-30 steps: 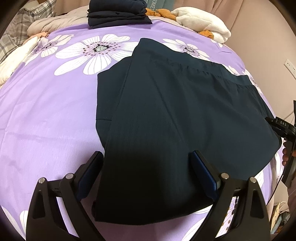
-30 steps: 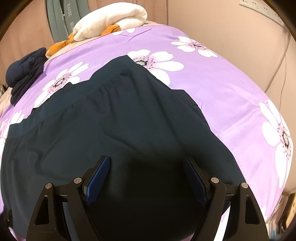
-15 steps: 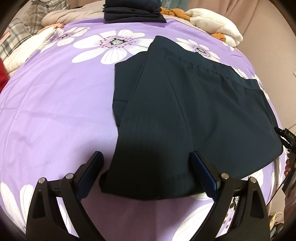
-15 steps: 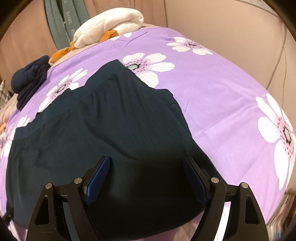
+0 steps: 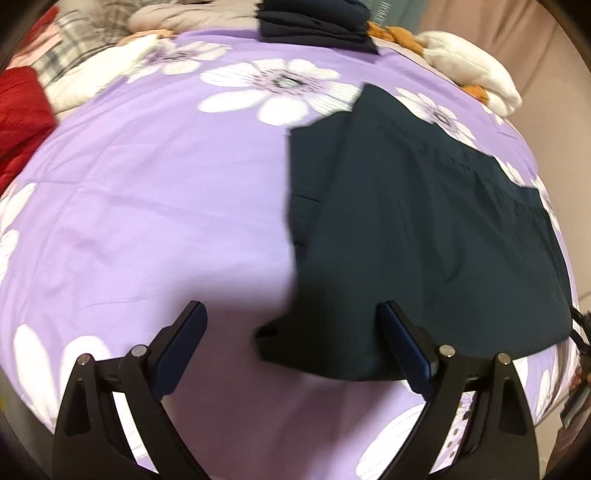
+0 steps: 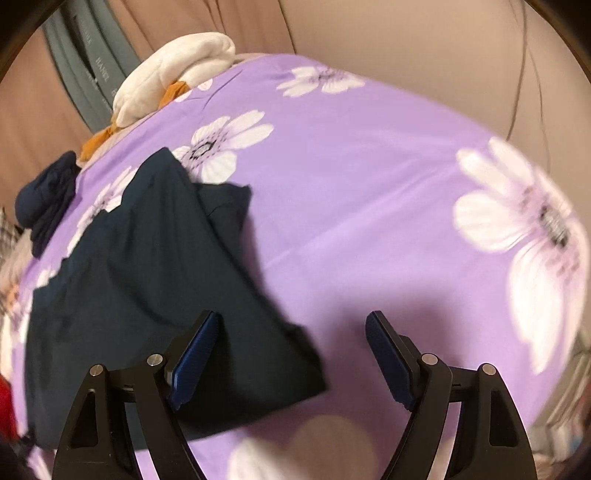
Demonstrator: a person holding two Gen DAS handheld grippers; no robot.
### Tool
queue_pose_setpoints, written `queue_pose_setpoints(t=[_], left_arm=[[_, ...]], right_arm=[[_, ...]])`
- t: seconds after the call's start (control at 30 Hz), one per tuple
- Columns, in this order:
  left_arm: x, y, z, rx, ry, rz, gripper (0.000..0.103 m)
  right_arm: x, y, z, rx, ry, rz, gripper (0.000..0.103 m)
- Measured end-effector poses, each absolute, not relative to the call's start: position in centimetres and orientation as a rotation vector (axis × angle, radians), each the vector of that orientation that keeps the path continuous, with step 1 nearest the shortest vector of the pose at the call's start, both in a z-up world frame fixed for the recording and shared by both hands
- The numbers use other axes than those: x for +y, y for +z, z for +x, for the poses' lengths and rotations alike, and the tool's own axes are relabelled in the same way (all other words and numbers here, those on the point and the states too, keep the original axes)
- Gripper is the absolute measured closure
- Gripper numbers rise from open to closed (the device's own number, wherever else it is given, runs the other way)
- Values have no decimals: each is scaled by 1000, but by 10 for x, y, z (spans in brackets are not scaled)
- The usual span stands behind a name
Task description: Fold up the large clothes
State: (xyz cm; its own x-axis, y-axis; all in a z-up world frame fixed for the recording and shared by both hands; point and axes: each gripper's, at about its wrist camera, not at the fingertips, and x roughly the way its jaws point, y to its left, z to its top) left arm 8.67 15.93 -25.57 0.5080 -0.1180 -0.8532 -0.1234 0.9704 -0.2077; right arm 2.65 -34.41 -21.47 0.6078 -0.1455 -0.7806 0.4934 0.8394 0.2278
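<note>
So both claws have swung outward in the last second: a moment ago each one hung right over the dark navy garment (image 5: 424, 236), and now the left claw (image 5: 291, 347) mostly looks at bare purple floral bedspread (image 5: 147, 192) off the garment's left edge, with only its right finger over the near left corner of the fabric. Same story mirrored for the right claw (image 6: 291, 354), which has drifted past the garment's right edge, left finger over the near corner. Both are spread wide and holding nothing. The garment, with its gathered waistband (shorts or a skirt, can't say), lies flat on the bed, already doubled over with a layer peeking out along one side. Beyond the garment sits a folded navy stack (image 5: 314, 22). My guess: they're lining up on the outer corners for the next fold.
</note>
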Motion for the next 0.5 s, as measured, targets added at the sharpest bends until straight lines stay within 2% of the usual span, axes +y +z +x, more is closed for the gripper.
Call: queue_pose_setpoints(t=[0.17, 0.33, 0.37, 0.5], left_arm=[[171, -240, 83, 1002, 42, -316, 10], [130, -214, 94, 929, -57, -247, 10], [118, -212, 96, 927, -76, -213, 12], [70, -216, 108, 958, -154, -96, 36]], right_arm=[[-339, -184, 17, 780, -381, 328, 22], [-303, -174, 27, 756, -176, 283, 22], [-292, -173, 31, 757, -136, 272, 22], [-252, -177, 49, 785, 5, 228, 22]])
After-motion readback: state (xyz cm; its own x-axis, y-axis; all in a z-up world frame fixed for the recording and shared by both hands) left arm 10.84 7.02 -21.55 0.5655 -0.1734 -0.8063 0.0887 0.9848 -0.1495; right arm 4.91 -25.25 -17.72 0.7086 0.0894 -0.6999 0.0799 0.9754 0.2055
